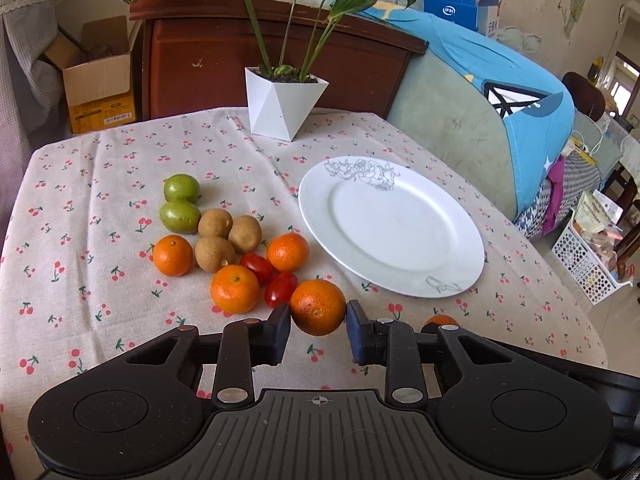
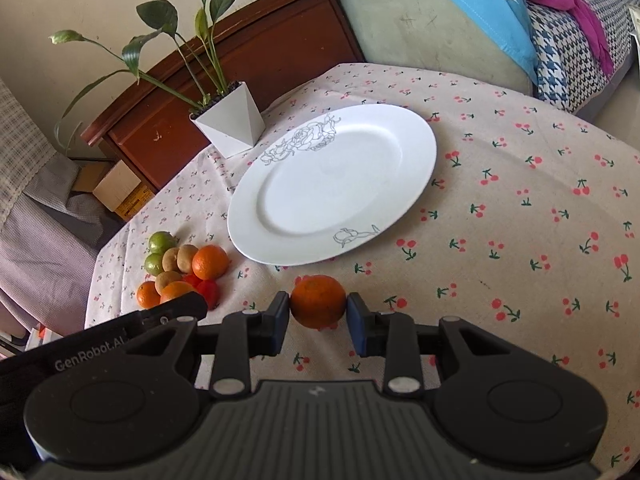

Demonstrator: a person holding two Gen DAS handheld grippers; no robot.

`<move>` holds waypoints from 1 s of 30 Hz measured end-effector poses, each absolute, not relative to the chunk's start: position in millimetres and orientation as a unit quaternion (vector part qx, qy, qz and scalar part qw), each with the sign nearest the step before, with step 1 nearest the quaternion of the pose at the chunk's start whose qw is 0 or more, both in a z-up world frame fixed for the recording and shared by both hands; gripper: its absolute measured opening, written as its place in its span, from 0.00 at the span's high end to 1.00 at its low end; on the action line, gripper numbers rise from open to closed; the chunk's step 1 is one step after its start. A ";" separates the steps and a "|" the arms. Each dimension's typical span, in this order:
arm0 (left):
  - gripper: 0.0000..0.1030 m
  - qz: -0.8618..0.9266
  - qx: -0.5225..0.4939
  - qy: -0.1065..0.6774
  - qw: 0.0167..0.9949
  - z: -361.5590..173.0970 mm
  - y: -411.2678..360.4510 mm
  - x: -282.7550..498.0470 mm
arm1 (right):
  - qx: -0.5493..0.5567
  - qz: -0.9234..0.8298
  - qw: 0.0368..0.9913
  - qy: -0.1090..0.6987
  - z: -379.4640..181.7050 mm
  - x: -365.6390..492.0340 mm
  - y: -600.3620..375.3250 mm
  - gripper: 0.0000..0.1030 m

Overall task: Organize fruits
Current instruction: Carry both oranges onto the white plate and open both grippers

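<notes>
My left gripper (image 1: pixel 318 320) is shut on an orange mandarin (image 1: pixel 317 306) just above the cloth, near the fruit pile. My right gripper (image 2: pixel 318 312) is shut on another mandarin (image 2: pixel 318 301) in front of the white plate (image 2: pixel 416 168). The plate (image 1: pixel 464 264) lies bare to the right of the pile. The pile holds three mandarins (image 1: pixel 235 289), two green fruits (image 1: pixel 181 188), three brown longans (image 1: pixel 215 253) and two cherry tomatoes (image 1: pixel 281 289). The right gripper's mandarin peeks past the left gripper's right finger (image 1: pixel 440 321). The left gripper body (image 2: pixel 120 336) shows in the right wrist view.
A white faceted pot with a green plant (image 1: pixel 282 104) stands at the table's back. A wooden cabinet (image 1: pixel 256 52) and a sofa with a blue cover (image 1: pixel 500 92) lie behind. A cardboard box (image 1: pixel 98 80) is at the far left, a white basket (image 1: pixel 584 260) on the floor right.
</notes>
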State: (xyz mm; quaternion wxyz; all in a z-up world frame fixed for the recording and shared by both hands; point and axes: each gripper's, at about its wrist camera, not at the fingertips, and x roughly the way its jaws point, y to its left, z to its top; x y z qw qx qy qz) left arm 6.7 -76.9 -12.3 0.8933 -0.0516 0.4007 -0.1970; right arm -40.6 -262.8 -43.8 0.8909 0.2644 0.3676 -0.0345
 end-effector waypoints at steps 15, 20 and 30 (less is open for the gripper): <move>0.73 -0.252 -0.028 0.400 0.881 0.8 -109.2 60.4 | 0.236 -0.020 0.894 0.379 -27.7 26.0 -297.4 0.69; 0.73 -0.253 -0.007 0.407 0.878 -6.4 -120.2 75.8 | 0.240 -0.020 0.889 0.390 -35.8 37.3 -301.3 0.69; 0.72 -0.243 -0.016 0.416 0.876 -12.0 -124.0 92.4 | 0.252 -0.029 0.886 0.388 -39.1 47.3 -306.5 0.67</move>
